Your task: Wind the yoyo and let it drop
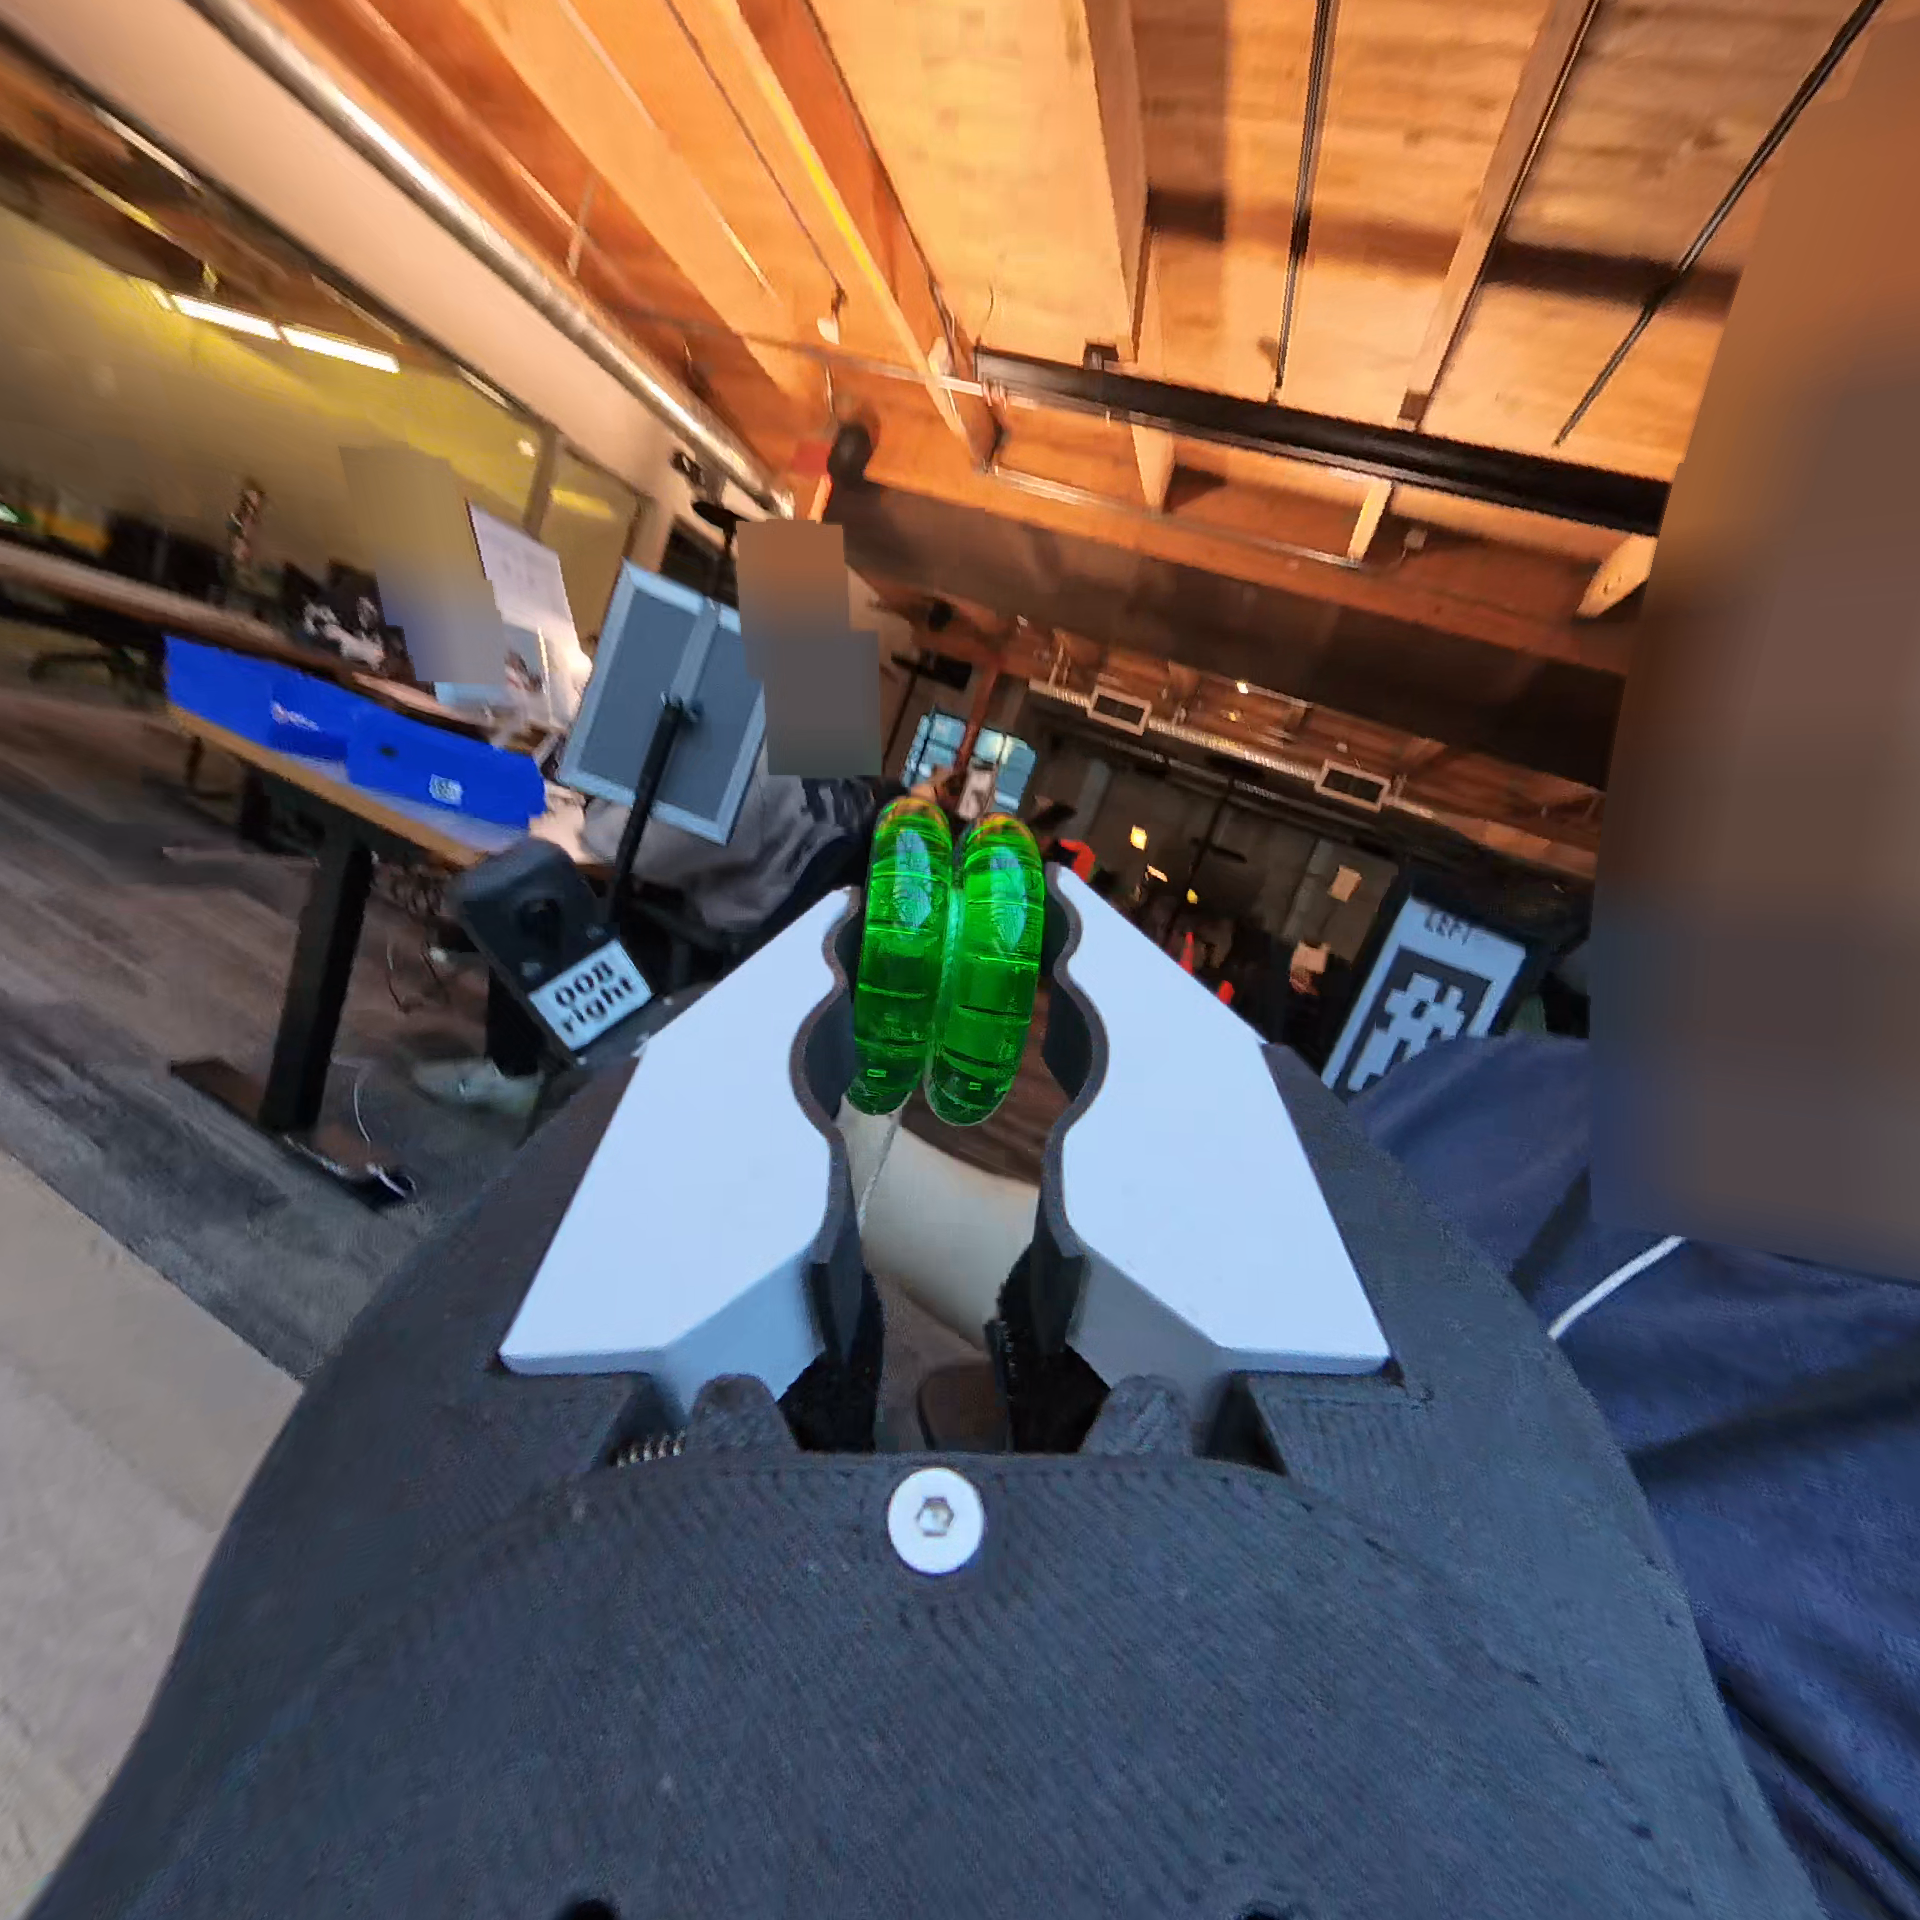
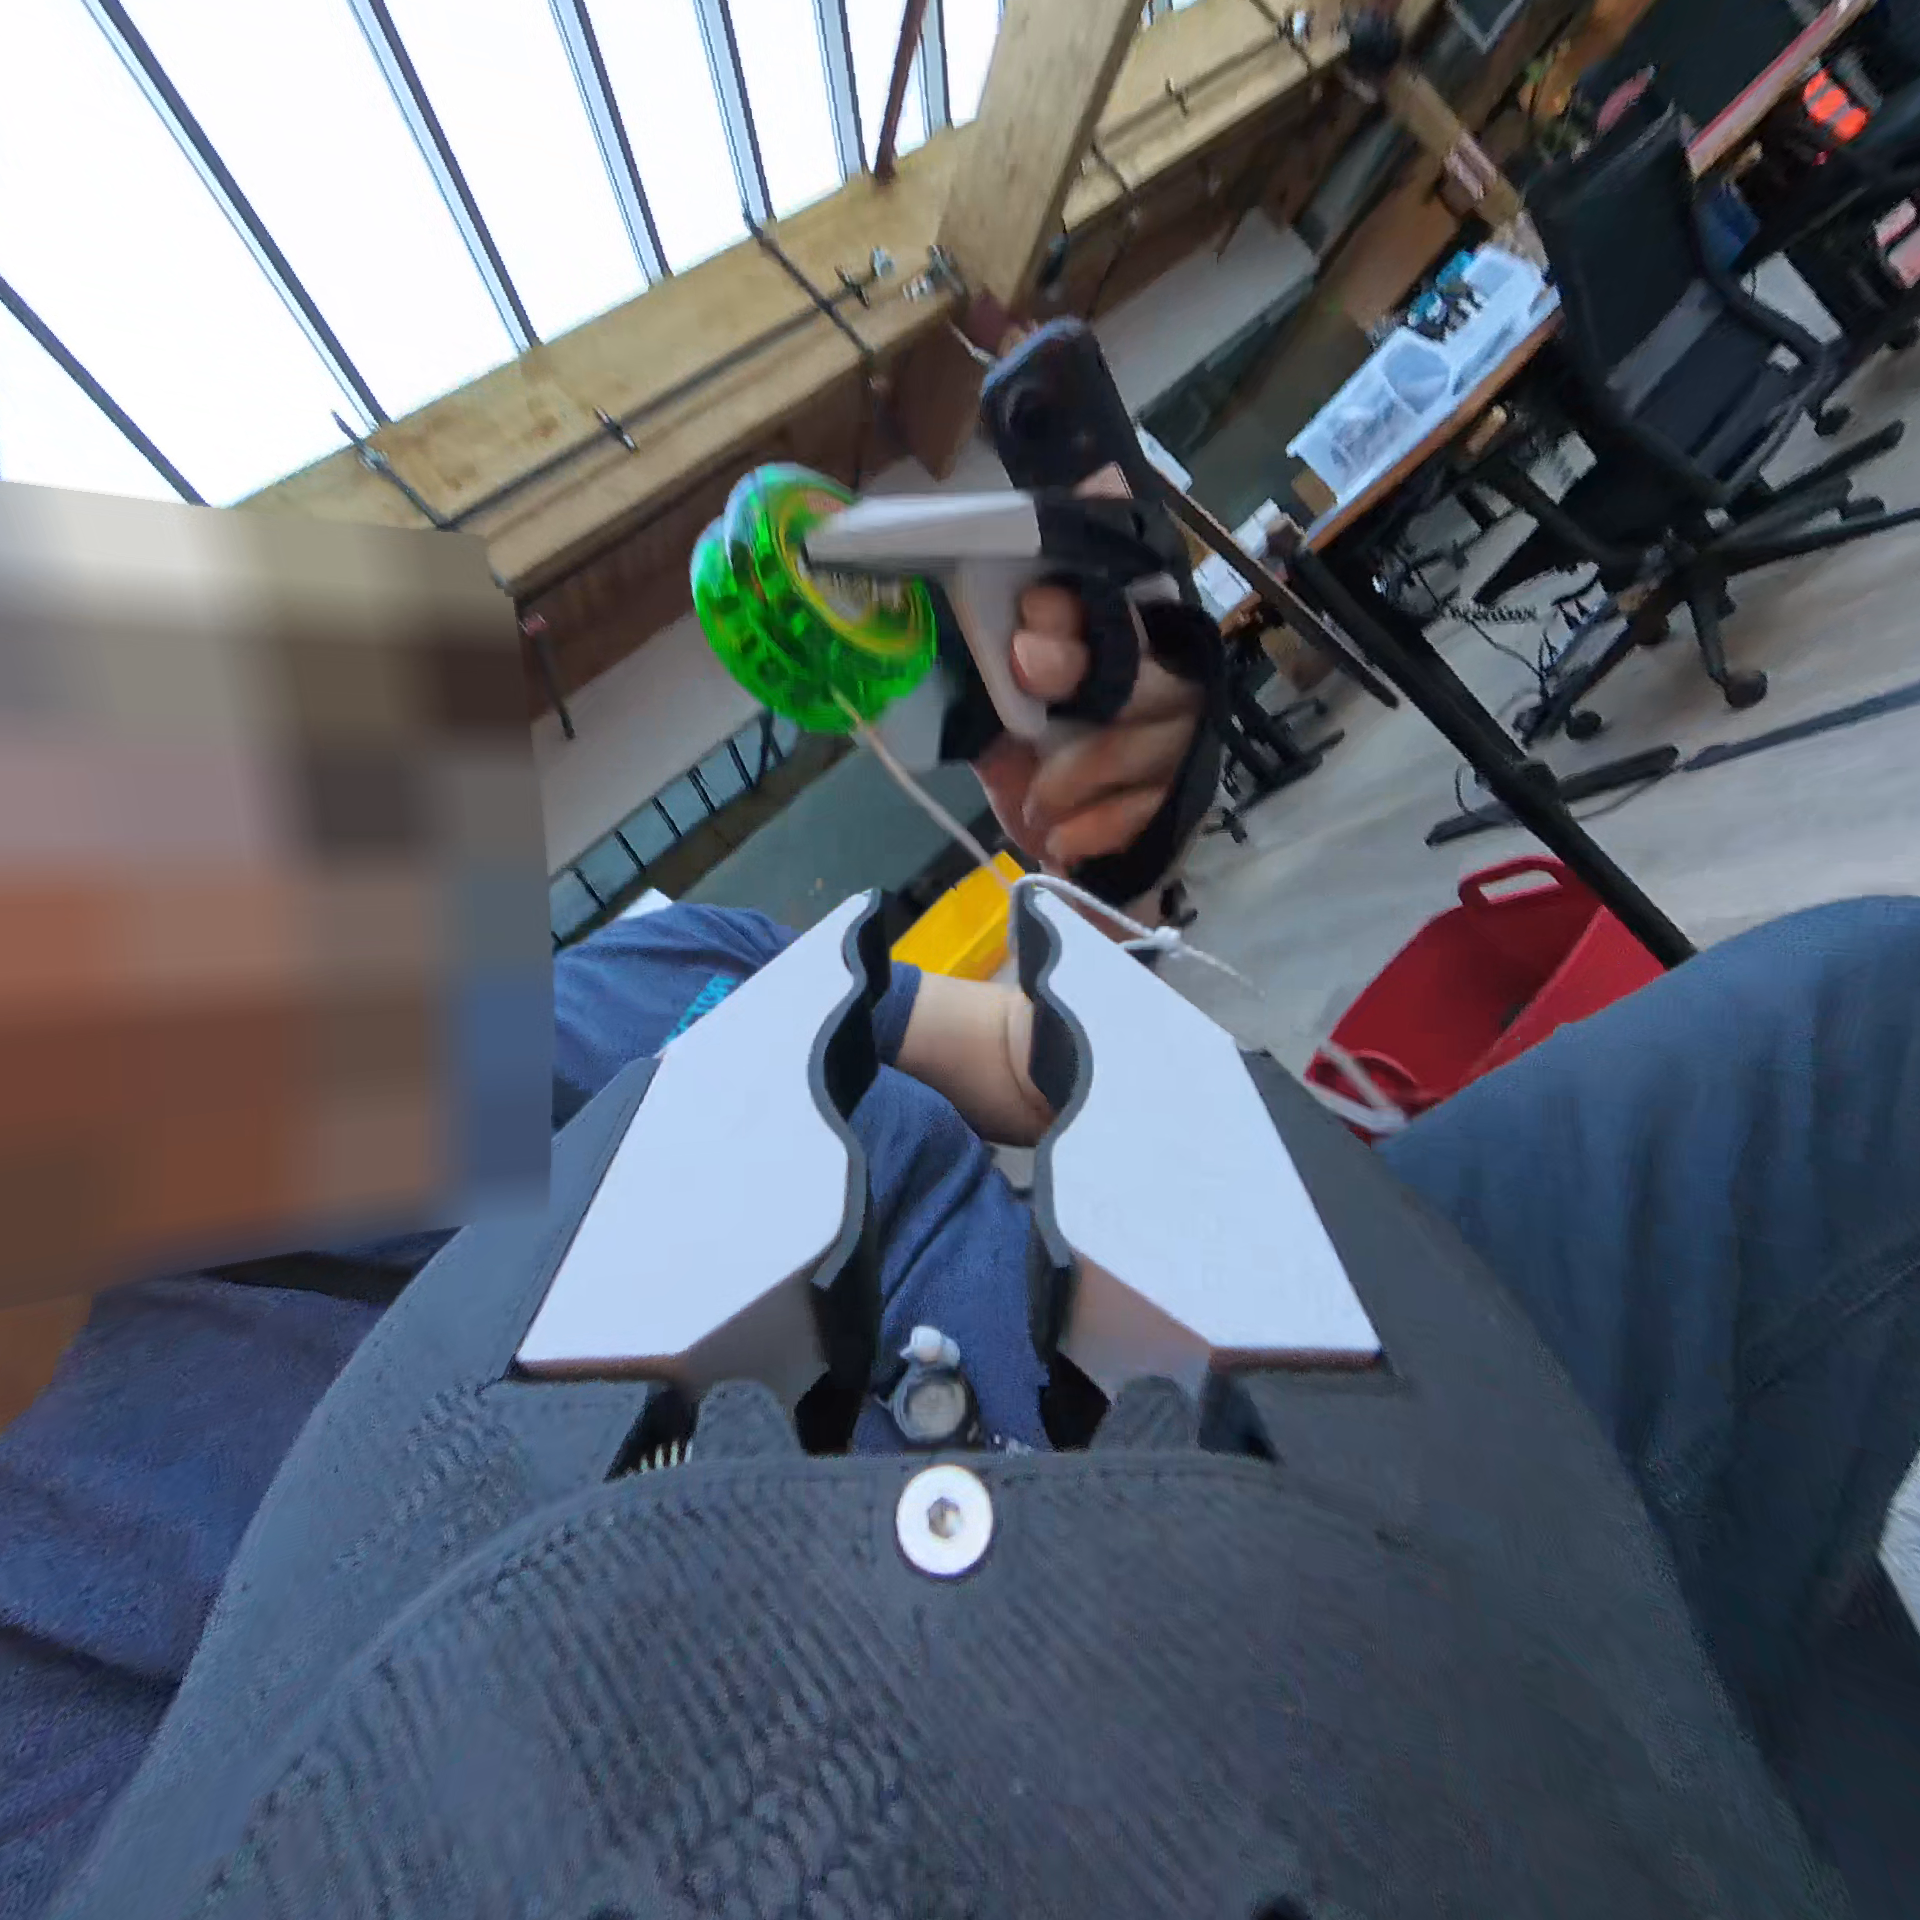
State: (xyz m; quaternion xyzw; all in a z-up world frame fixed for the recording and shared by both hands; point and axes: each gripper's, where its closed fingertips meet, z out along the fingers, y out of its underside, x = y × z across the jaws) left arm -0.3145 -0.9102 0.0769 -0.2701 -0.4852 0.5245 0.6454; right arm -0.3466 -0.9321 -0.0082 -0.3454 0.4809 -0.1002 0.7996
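Left gripper [image 1: 951, 971] fingers clamped on green yoyo [image 1: 948, 961], frame centre. Right gripper [image 2: 951, 940] fingers narrow, holding nothing; string [image 2: 1091, 914] looped over right fingertip. Keep string taut, feed straight into yoyo groove, wind evenly.

Glossy translucent green plastic yoyo [image 1: 948, 961]; matt ribbed black gripper [image 1: 951, 914]

You'll find a white printed label [image 1: 590, 1000] on the black right gripper [image 1: 551, 935], white stickers on blue plastic bins [image 1: 416, 769], and a black-and-white patterned signboard [image 1: 1429, 1003].
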